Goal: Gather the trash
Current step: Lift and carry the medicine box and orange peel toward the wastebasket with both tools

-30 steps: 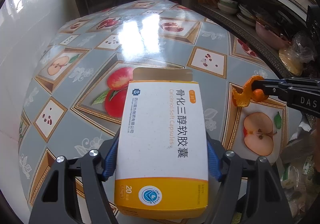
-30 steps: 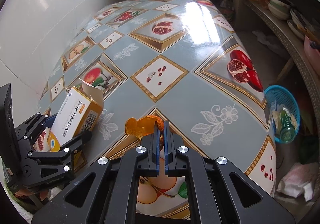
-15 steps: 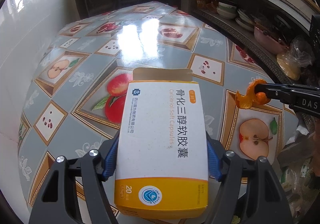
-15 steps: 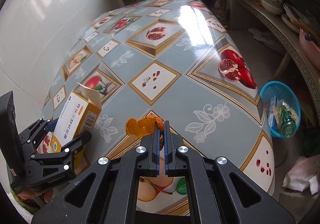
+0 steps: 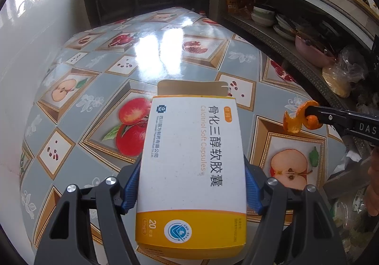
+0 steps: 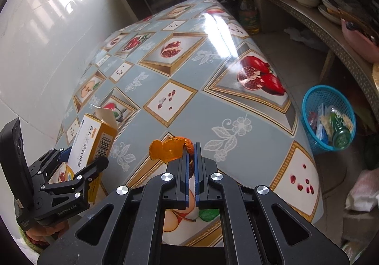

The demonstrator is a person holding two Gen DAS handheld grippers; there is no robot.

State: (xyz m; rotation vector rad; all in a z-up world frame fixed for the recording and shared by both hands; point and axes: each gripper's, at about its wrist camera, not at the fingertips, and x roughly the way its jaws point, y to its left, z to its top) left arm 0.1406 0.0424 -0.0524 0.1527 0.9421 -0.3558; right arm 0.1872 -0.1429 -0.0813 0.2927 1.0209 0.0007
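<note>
A shiny fruit-picture tablecloth (image 6: 213, 89) covers the table beside a white wall (image 6: 35, 35). Shelves (image 5: 284, 35) hold bowls.

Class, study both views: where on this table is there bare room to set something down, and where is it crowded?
Nearly all of the table is bare, from the wall side to the edge above the blue basket. The basket, beside the table, is crowded with a green bottle and wrappers. The right-hand shelf is packed with dishes.
</note>
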